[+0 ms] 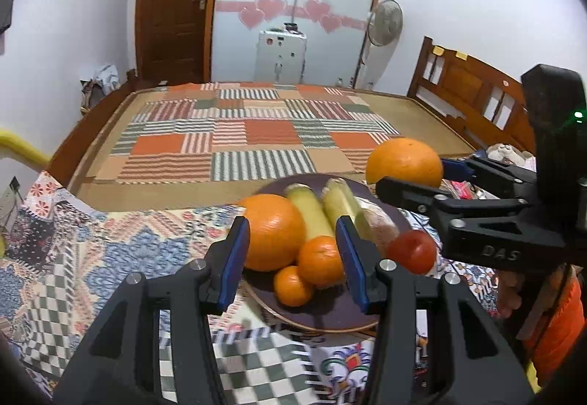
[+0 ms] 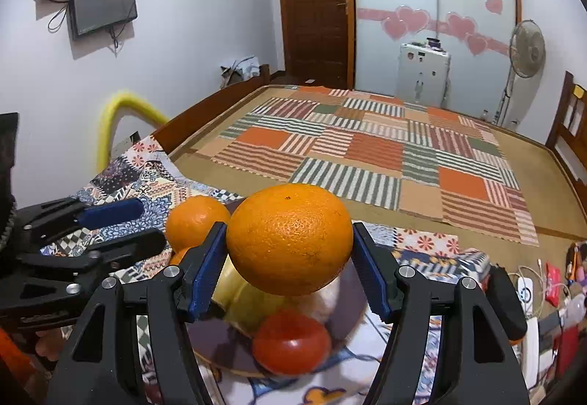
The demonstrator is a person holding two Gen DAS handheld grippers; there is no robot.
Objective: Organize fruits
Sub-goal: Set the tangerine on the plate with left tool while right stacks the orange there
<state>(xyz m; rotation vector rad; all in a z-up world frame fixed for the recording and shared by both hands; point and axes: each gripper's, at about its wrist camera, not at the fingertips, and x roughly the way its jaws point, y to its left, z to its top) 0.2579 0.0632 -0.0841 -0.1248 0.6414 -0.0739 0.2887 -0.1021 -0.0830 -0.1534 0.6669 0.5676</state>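
Note:
A dark round plate (image 1: 323, 313) on the patterned cloth holds a large orange (image 1: 273, 232), two small oranges (image 1: 319, 260), two bananas (image 1: 312, 214) and a pale fruit behind. A red tomato (image 1: 412, 250) sits at the plate's right rim. My right gripper (image 2: 290, 269) is shut on another large orange (image 2: 290, 239) and holds it above the plate (image 2: 220, 342), over the tomato (image 2: 291, 342). That held orange also shows in the left wrist view (image 1: 405, 162). My left gripper (image 1: 293, 265) is open and empty, low over the plate's near side.
The plate rests on a table covered with a patchwork cloth (image 1: 110, 258). Beyond it lies a bed with a striped quilt (image 1: 249, 133). Wooden furniture (image 1: 473, 89) stands at the right. Cables and small items (image 2: 550, 287) lie at the right side.

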